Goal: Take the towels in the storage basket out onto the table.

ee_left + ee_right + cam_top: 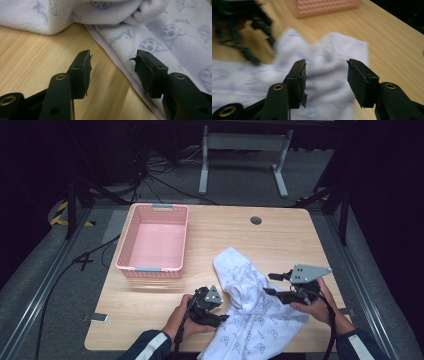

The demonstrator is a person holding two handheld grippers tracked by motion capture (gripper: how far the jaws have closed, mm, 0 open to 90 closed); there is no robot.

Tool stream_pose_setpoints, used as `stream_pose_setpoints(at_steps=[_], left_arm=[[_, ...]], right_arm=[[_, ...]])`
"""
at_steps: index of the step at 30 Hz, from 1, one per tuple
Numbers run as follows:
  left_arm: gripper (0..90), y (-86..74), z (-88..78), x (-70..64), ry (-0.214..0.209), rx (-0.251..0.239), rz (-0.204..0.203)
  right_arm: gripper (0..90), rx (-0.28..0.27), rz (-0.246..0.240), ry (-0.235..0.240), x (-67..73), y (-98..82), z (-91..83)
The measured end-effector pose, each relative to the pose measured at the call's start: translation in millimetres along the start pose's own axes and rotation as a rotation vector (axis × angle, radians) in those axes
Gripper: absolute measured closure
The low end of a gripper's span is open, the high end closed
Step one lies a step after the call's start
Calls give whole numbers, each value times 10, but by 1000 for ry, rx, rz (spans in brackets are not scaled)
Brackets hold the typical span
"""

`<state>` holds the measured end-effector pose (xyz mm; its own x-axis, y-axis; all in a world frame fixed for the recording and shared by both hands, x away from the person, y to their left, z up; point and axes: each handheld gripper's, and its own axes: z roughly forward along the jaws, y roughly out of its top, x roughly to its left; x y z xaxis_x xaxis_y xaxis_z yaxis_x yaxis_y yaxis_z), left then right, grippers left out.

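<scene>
Your left gripper (218,317) sits low over the wooden table (280,240) with its jaws parted and nothing between the pads; in the left gripper view its fingertips (85,61) frame bare wood and the hemmed edge of the white printed cloth (250,315), which lies just ahead of the jaws and under the right-hand one, with a rolled fold of it farther in front. Your right gripper (272,283) is also released, jaws standing apart and empty, held just above the cloth's bunched upper part; in the right gripper view the cloth (324,75) spreads beneath and beyond both jaws, blurred, and your other gripper shows as a dark blur at the upper left. The cloth lies crumpled between your two tools, touching neither pad, its lower part running to the table's near edge. The pink plastic basket (125,252) stands well beyond your left gripper, apart from the cloth.
</scene>
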<state>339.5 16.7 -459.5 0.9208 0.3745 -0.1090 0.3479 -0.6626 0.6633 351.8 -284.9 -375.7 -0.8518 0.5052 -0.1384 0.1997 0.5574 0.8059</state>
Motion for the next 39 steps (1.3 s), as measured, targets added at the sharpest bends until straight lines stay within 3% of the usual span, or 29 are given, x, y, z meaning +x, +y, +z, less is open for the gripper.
stream_pose_setpoints(at_steps=[1,2,3,6,8,10,11,13,15,17,18,21,24,27,28,29,34,36,39], left_arm=[[446,21,46,-8,-4,7,-2],[446,21,46,-8,-4,7,-2],[452,42,72,-18,-10,10,5],[467,63,103,-31,-5,1,17],[518,71,110,-45,-5,-1,20],[593,86,125,-75,-22,4,52],[637,86,125,-75,-22,4,52],[745,89,129,-69,-68,7,59],[811,89,116,-71,-69,14,66],[827,90,98,-85,-54,19,75],[838,88,77,-82,-41,26,88],[844,33,-40,-53,-8,35,69],[844,-48,-187,-20,30,24,39],[844,-133,-304,-5,47,34,7],[844,-170,-333,-9,51,38,-2],[844,-236,-377,-32,47,49,-18],[844,-366,-447,-126,40,84,-24],[841,-409,-473,-167,20,104,-27],[833,-467,-529,-221,-4,109,-33]], right_arm=[[489,26,27,-31,-95,-30,54],[489,26,27,-31,-95,-30,54],[497,103,69,-70,-290,-119,243],[496,165,119,-54,-451,-213,471],[491,195,156,-28,-522,-255,603],[486,233,173,9,-543,-277,700],[509,245,176,26,-528,-281,741],[623,259,170,30,-497,-279,781],[807,282,122,22,-435,-270,814],[856,287,100,19,-415,-269,815],[879,297,78,2,-390,-261,803],[886,266,62,-84,-436,-214,638],[889,221,97,-174,-582,-222,399],[889,235,153,-248,-694,-302,272],[888,271,166,-290,-747,-369,194],[889,289,179,-300,-765,-403,152],[888,337,214,-333,-772,-541,19],[888,379,226,-365,-771,-659,-55],[886,398,264,-386,-827,-770,-126]])
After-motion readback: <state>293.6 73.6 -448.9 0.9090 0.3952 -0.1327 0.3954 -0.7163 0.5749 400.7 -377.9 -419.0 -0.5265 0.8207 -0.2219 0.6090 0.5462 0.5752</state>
